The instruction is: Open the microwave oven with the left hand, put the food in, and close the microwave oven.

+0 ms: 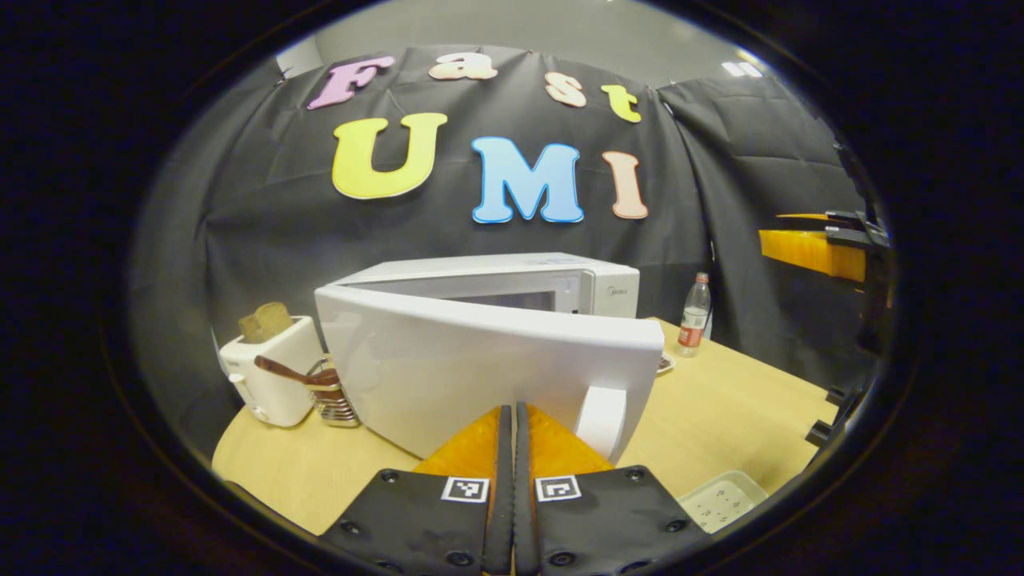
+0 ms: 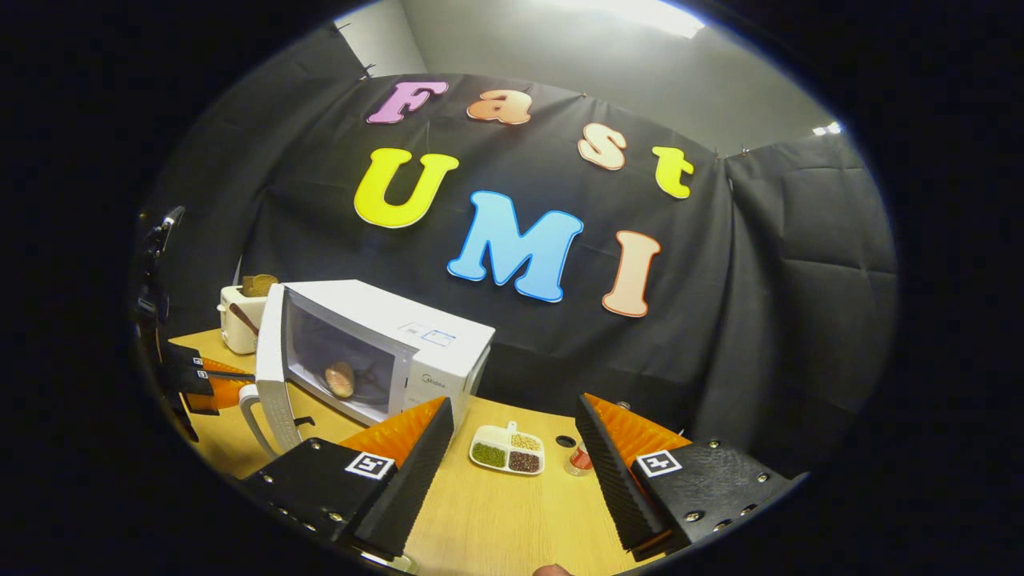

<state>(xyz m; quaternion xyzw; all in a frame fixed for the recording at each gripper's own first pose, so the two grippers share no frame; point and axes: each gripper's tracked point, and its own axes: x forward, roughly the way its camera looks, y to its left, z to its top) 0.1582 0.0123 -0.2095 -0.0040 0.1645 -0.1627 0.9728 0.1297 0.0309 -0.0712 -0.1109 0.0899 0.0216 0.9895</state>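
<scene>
Left gripper view looks across a pale wood-grain tabletop [image 1: 720,400] toward black cloth walls under a grey ceiling. The left gripper [image 1: 512,416] has its fingers pressed together with nothing between them, their tips close in front of the white microwave oven door [image 1: 480,360], which stands part-way open, its curved white handle [image 1: 602,420] just right of the tips. Left of the white microwave oven [image 1: 560,284] stand a white toaster holding a bread slice [image 1: 268,368] and a wire rack [image 1: 336,396]. A clear plastic bottle with a red label [image 1: 694,316] stands far right, and a pale tray [image 1: 724,498] lies near right.

In the right gripper view the right gripper [image 2: 512,432] is spread wide and empty above the table. A brown piece of food [image 2: 340,378] sits inside the oven cavity. A white divided dish of beans [image 2: 507,450] lies beyond the fingers.
</scene>
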